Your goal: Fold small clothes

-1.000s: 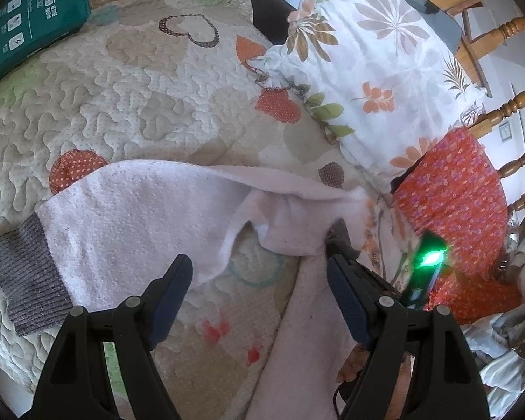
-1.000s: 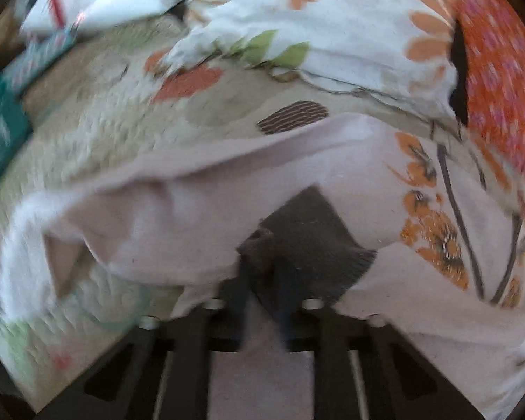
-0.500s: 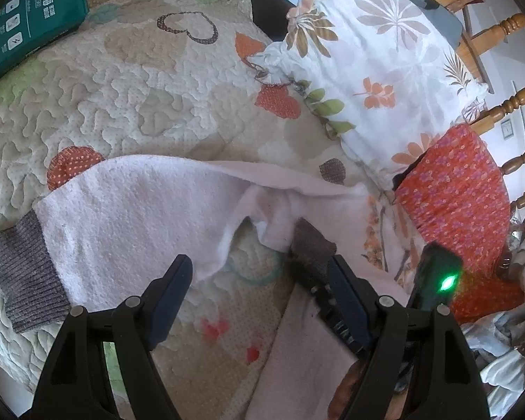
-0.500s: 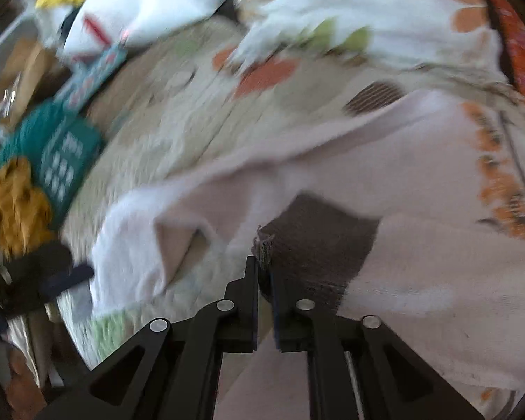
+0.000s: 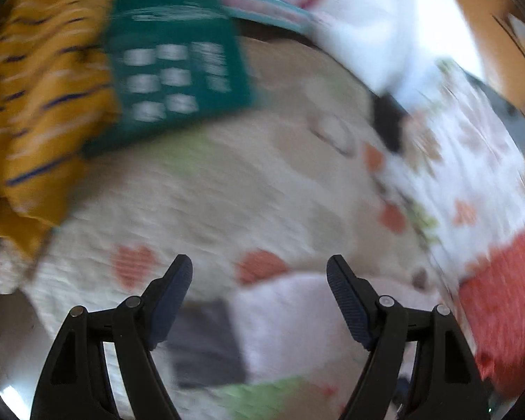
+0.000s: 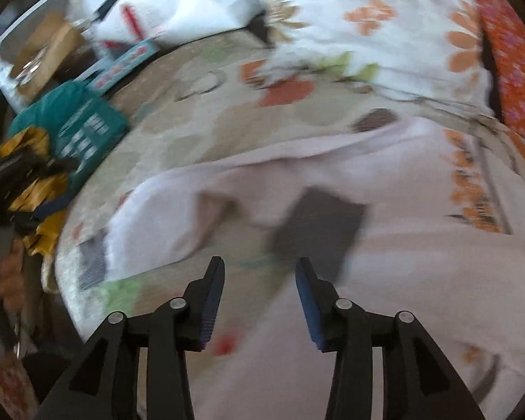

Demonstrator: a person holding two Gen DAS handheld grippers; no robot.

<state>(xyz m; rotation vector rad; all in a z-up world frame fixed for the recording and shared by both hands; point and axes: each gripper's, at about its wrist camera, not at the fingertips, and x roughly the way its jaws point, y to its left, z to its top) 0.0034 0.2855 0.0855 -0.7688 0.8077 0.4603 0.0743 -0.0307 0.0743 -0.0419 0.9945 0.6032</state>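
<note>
My right gripper [image 6: 259, 273] stands with its jaws parted and nothing between them; the pale pink garment [image 6: 385, 245] lies spread on the quilt [image 6: 199, 129] directly ahead, one grey cuff [image 6: 318, 224] resting on the pink fabric just beyond the fingertips, slightly toward the right finger. A second grey cuff [image 6: 92, 259] shows at the garment's left end, well apart from this tool. My left gripper [image 5: 259, 273] is likewise spread wide and holds nothing; a grey cuff [image 5: 206, 343] lies on the quilt [image 5: 227, 182] low between its fingers, nearer the left one, with pink cloth [image 5: 297, 322] adjoining it on the right. Beyond lie a teal package [image 5: 178, 80], a mustard striped cloth [image 5: 35, 105] and a floral pillow [image 5: 472, 161]. Both views are motion-blurred.
</note>
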